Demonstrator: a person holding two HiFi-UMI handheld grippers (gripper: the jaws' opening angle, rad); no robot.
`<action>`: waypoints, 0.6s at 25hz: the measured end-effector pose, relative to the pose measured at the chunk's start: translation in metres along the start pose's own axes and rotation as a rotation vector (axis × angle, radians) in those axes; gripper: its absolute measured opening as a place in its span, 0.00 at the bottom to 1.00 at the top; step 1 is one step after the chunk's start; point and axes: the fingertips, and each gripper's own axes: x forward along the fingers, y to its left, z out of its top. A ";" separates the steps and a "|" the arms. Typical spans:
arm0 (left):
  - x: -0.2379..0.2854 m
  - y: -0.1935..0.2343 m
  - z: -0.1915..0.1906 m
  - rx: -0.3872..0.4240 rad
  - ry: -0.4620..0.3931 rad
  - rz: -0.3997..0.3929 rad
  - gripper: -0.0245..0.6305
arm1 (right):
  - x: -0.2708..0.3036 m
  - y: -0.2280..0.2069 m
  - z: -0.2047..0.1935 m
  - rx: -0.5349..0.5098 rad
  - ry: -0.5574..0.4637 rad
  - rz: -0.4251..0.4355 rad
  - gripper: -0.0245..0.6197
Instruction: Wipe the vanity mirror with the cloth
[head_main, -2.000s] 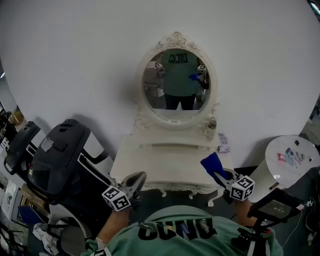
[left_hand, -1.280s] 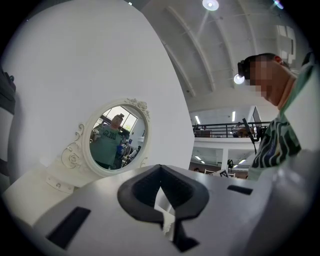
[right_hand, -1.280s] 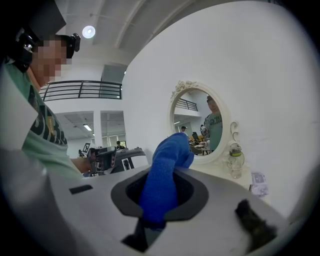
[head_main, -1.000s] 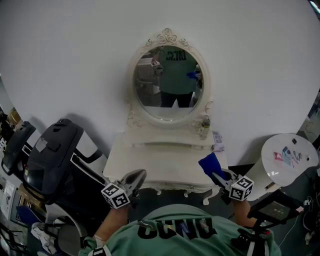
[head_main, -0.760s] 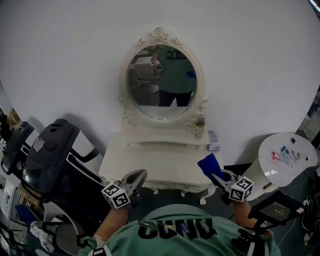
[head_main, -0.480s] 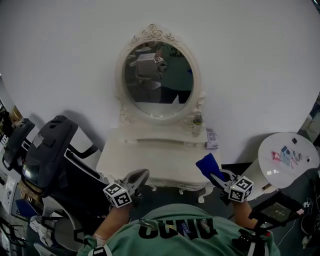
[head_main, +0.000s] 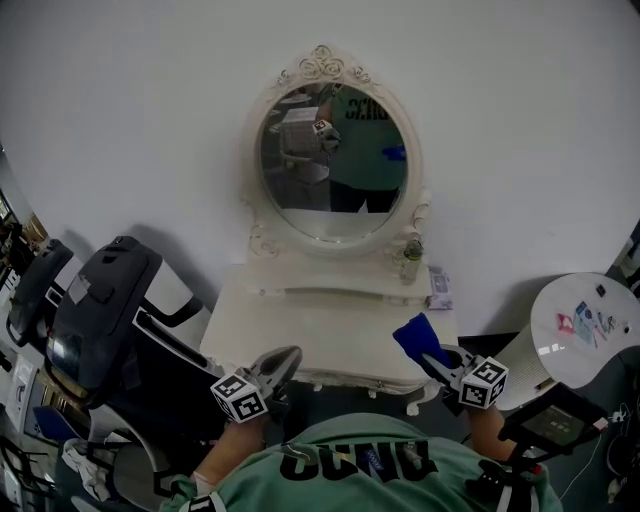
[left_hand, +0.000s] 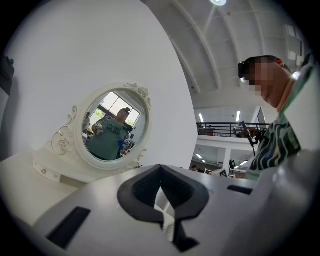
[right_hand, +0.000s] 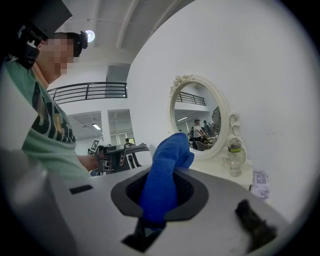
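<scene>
The oval vanity mirror (head_main: 335, 165) in its white carved frame stands at the back of the white vanity table (head_main: 320, 335) and reflects the person. A blue cloth (head_main: 414, 334) sticks up out of my right gripper (head_main: 430, 353), which is shut on it near the table's front right corner. In the right gripper view the cloth (right_hand: 164, 176) fills the jaws, with the mirror (right_hand: 198, 121) beyond. My left gripper (head_main: 283, 358) hangs at the table's front left edge, jaws together and holding nothing. The left gripper view looks past the gripper (left_hand: 163, 200) to the mirror (left_hand: 113, 130), well away.
A small bottle (head_main: 411, 256) and a flat packet (head_main: 440, 286) sit on the vanity's right side. A black office chair (head_main: 100, 310) stands to the left. A round white stand (head_main: 585, 325) is at the right. The wall behind is plain white.
The head view swung left, then back right and a little closer to the vanity. Both grippers stayed low at the table's front edge, the cloth still held.
</scene>
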 end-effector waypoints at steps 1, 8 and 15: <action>0.000 0.012 0.002 -0.007 0.005 -0.012 0.04 | 0.012 -0.001 0.002 -0.002 0.003 -0.006 0.11; 0.015 0.125 0.061 -0.006 0.033 -0.107 0.04 | 0.119 -0.024 0.040 0.011 -0.027 -0.104 0.11; 0.029 0.221 0.123 0.030 0.057 -0.183 0.04 | 0.215 -0.046 0.086 -0.029 -0.021 -0.168 0.11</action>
